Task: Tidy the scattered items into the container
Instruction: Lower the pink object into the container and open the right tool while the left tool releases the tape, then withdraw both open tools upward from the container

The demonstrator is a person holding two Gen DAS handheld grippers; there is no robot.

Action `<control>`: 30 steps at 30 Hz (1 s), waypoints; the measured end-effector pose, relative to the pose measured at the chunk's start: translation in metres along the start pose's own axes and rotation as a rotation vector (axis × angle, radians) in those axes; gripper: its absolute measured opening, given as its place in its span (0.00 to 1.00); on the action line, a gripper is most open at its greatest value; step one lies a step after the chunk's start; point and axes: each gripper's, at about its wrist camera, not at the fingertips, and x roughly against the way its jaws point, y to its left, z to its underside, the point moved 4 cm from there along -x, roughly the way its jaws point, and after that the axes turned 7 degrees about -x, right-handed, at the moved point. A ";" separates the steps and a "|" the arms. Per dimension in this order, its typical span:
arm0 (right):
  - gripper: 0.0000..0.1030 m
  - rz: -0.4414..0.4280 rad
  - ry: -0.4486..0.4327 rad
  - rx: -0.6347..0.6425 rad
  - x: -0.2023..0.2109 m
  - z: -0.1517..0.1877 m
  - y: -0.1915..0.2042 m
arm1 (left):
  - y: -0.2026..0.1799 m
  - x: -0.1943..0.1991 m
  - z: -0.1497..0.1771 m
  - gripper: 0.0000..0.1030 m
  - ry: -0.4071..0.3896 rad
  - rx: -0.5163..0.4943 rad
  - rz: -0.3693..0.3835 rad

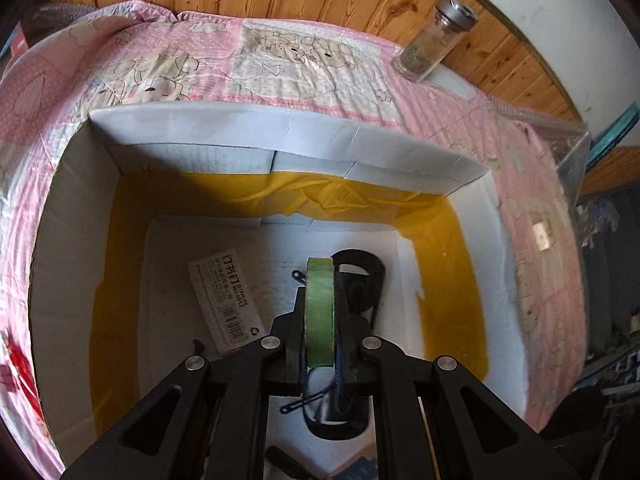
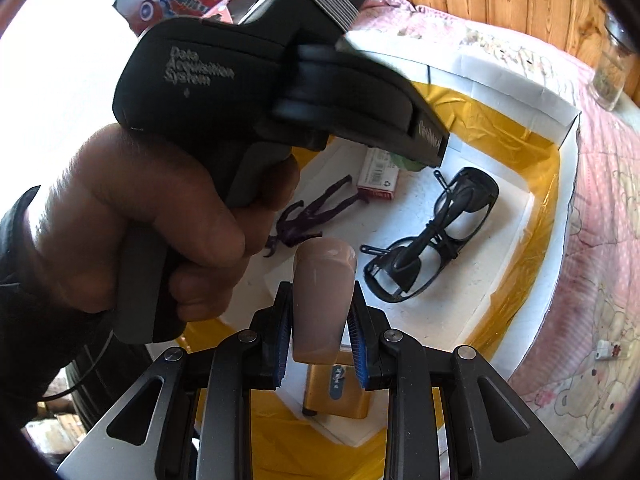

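Both grippers are seen clamped on loads above the open box: the left gripper [image 1: 320, 316] is closed on a roll of green tape [image 1: 320, 312] held on edge at lower centre of its view, and the right gripper [image 2: 320, 316] is closed on a beige, smooth tube-like object [image 2: 323, 300] at lower centre of its own view. The container [image 1: 280, 136], a white foam-walled box with yellow lining, fills the middle of both views, and already inside it lie a staple box [image 1: 224, 300], black safety glasses [image 2: 432, 240], a dark purple figurine [image 2: 308, 216] and a gold rectangular item [image 2: 336, 392]. If the tape is let go on edge it may be expected to roll or drop onto the glasses directly beneath, where a lens could be scratched. The beige object looks glossy and tapered, so it may slip out between the blue pads early. The left device, gripped by a hand [image 2: 152, 224], crowds the upper left of the right view, and a knock between the two grippers is possible over so small an opening. What the beige object is cannot be told; the gold item is partly hidden by the right gripper, and small dark things at the bottom edge of the left view are cut off. A glass jar [image 1: 432, 40] and a small pale piece [image 1: 542, 236] are seen on the pink quilt [image 1: 160, 60] outside the box.
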 end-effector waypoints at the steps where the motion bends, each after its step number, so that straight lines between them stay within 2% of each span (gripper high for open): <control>1: 0.26 0.005 0.003 -0.001 -0.001 0.000 0.000 | -0.001 -0.003 0.000 0.10 0.006 -0.013 -0.005; 8: 0.30 0.010 0.019 -0.035 -0.011 -0.002 -0.006 | 0.000 -0.019 0.001 0.12 0.048 -0.042 -0.018; 10: 0.31 0.004 0.013 -0.057 -0.010 -0.004 -0.011 | 0.003 -0.019 0.001 0.32 0.042 -0.037 -0.033; 12: 0.31 -0.009 0.006 -0.068 -0.006 -0.003 -0.012 | 0.009 -0.018 0.001 0.36 0.031 -0.015 -0.037; 21: 0.33 -0.034 -0.037 -0.072 0.019 0.004 -0.012 | 0.009 0.008 0.007 0.36 -0.016 -0.003 -0.026; 30: 0.33 -0.035 -0.057 -0.077 0.031 0.015 -0.016 | -0.009 0.044 0.023 0.36 -0.066 -0.063 -0.163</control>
